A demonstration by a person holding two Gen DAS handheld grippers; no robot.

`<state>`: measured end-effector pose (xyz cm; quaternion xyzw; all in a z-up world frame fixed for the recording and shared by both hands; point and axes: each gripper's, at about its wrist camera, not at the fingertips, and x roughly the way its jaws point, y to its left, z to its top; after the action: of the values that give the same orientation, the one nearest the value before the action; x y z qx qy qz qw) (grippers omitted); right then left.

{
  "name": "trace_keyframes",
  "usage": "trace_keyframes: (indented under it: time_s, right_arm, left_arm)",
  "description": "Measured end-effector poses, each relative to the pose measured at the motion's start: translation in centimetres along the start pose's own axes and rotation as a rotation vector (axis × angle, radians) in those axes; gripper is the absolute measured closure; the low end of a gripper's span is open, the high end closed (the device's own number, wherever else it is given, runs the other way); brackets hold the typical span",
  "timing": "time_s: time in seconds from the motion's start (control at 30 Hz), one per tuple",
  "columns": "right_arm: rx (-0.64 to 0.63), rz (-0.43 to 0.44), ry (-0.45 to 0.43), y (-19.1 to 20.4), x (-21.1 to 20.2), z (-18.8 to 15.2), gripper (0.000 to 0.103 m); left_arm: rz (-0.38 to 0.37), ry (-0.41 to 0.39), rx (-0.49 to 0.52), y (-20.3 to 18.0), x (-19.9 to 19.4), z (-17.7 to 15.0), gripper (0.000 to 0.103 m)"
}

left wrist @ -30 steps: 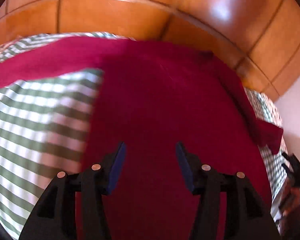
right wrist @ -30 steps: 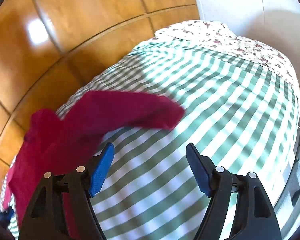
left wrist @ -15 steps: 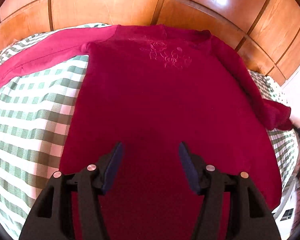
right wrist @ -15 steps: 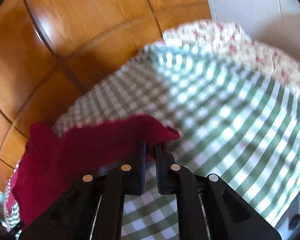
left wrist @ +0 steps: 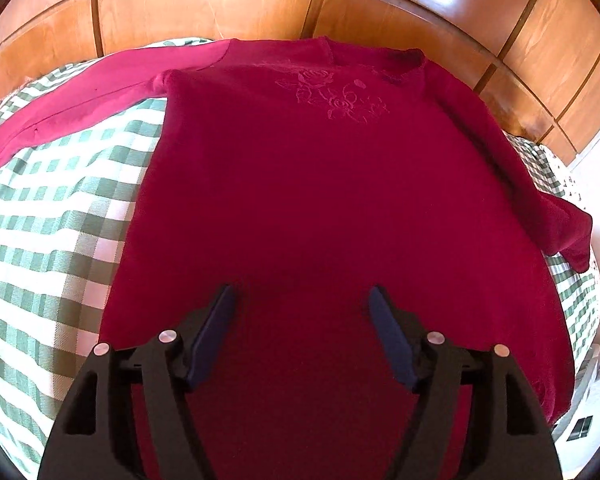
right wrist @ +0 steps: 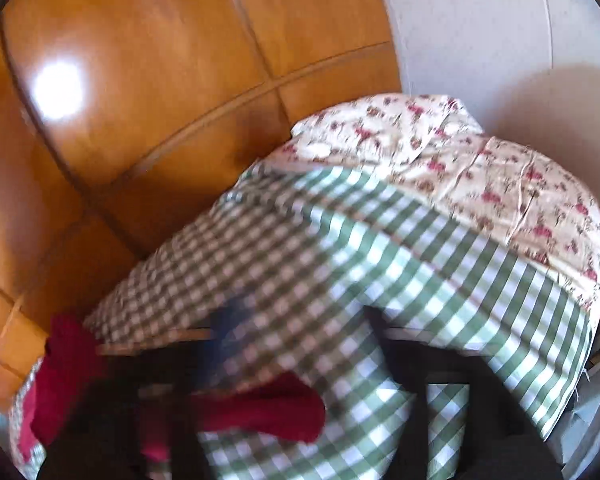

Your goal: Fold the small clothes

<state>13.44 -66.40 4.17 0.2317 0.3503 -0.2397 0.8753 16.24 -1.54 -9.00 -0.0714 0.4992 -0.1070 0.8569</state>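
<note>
I'm looking at a bed covered with a green-and-white checked cloth (left wrist: 52, 208), and past its far edge there's a floral sheet (right wrist: 480, 168). Behind the bed runs a wall of glossy wooden panels (left wrist: 220, 4) split by dark grooves, and I can see a bright patch of glare (right wrist: 58, 88) shining on the wood. To the right of the panels stands a plain white wall (right wrist: 480, 32), with a soft shadow on it.
</note>
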Motion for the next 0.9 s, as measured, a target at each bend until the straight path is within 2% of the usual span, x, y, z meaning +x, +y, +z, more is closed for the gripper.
trace_keyframes:
  time_s: [0.07,0.2,0.33,0.37,0.4,0.47,0.57,0.7,0.77,0.9]
  right_arm:
    - [-0.016,0.030,-0.007,-0.3,-0.6,-1.7,0.015]
    - [-0.026,0.147,0.082,-0.8,0.2,-5.2,0.015]
    - [-0.037,0.178,0.149,-0.3,3.0,-7.3,0.015]
    - [-0.030,0.187,0.161,-0.1,3.8,-7.6,0.027]
    - [-0.036,0.185,0.193,0.4,4.8,-7.9,0.064]
    - [-0.081,0.135,0.240,1.8,5.8,-7.9,0.100]
    - [-0.116,0.126,0.149,3.5,3.5,-5.9,0.101]
    - [-0.099,0.092,0.021,3.3,0.1,-2.0,0.101]
    - [-0.099,0.029,-0.023,2.7,-0.5,-0.4,0.101]
    - [-0.123,-0.160,-0.072,1.5,0.9,2.2,0.101]
  left_arm:
    - [0.002,0.002,0.008,-0.2,0.1,0.1,0.030]
    - [0.010,0.001,0.012,-0.4,0.2,0.1,0.030]
    - [0.018,0.002,0.012,-0.7,0.4,0.1,0.030]
    - [0.021,0.003,0.013,-0.7,0.4,0.2,0.030]
    - [0.025,0.003,0.012,-0.9,0.5,0.2,0.030]
    - [0.030,0.004,0.011,-1.1,0.6,0.3,0.030]
    - [0.032,0.005,0.015,-1.2,0.8,0.4,0.029]
    - [0.027,0.005,0.011,-1.3,1.1,0.6,0.027]
    - [0.029,0.003,0.013,-1.4,1.1,0.5,0.027]
    - [0.027,0.000,0.017,-1.5,1.3,0.6,0.026]
